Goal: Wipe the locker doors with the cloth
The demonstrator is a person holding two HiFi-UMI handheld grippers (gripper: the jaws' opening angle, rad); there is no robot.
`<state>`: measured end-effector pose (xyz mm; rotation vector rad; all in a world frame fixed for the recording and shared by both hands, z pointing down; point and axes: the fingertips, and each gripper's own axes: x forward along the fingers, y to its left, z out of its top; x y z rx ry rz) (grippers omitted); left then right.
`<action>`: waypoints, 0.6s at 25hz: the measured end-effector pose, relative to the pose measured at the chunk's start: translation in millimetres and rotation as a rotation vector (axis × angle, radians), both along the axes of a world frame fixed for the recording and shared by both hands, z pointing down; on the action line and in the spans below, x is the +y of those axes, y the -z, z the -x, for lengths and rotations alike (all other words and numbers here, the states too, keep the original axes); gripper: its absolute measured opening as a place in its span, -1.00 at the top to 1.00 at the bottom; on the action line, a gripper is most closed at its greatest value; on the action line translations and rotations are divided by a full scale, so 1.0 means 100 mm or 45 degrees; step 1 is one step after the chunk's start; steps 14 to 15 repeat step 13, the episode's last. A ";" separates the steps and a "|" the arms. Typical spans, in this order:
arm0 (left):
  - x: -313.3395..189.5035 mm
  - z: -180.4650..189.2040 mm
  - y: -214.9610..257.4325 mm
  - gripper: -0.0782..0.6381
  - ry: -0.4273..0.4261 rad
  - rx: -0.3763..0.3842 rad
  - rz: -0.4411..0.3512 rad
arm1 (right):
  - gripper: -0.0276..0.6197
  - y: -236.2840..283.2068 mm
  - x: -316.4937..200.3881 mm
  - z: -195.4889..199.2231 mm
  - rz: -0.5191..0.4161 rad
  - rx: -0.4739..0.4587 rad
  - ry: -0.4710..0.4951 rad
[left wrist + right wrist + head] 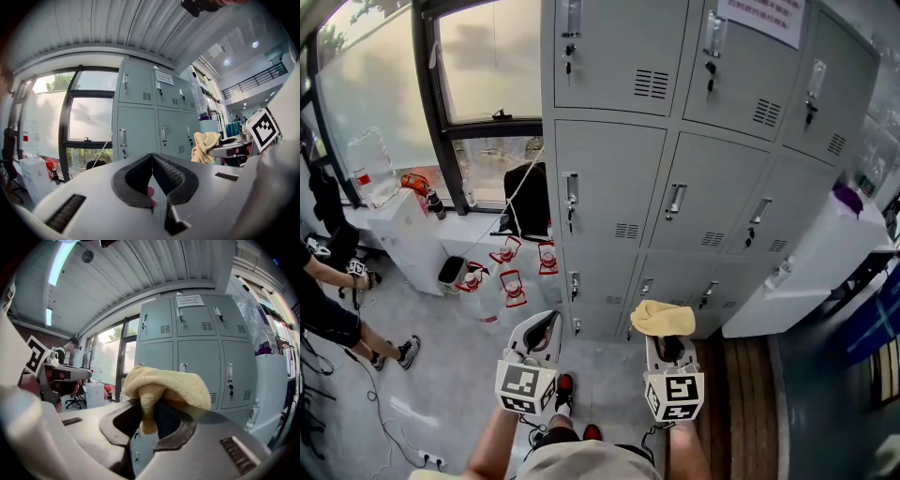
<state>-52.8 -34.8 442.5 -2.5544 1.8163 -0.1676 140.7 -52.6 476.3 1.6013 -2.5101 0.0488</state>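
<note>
The right gripper [151,416] is pinching a crumpled pale-yellow terry cloth [165,384] between its jaws, short of the grey metal locker doors [201,352]. The left gripper [152,161] is hanging closed and empty. In the head view, the cloth is hiding the right jaw tips.

Notice [761,17], on upper locker door [739,86]: red print is seen but cannot be read. No other lettering is legible.

Fluffy terry cloth [166,385], matt painted-metal locker doors [609,178]
</note>
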 end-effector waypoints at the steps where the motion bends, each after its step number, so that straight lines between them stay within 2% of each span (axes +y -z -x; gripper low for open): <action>1: 0.00 -0.01 0.00 0.72 0.000 -0.002 0.001 | 0.68 0.00 0.00 -0.01 -0.001 -0.001 0.000; 15: -0.03 -0.12 -0.04 0.72 -0.009 -0.002 0.016 | 0.68 -0.06 -0.02 -0.06 0.012 -0.010 0.008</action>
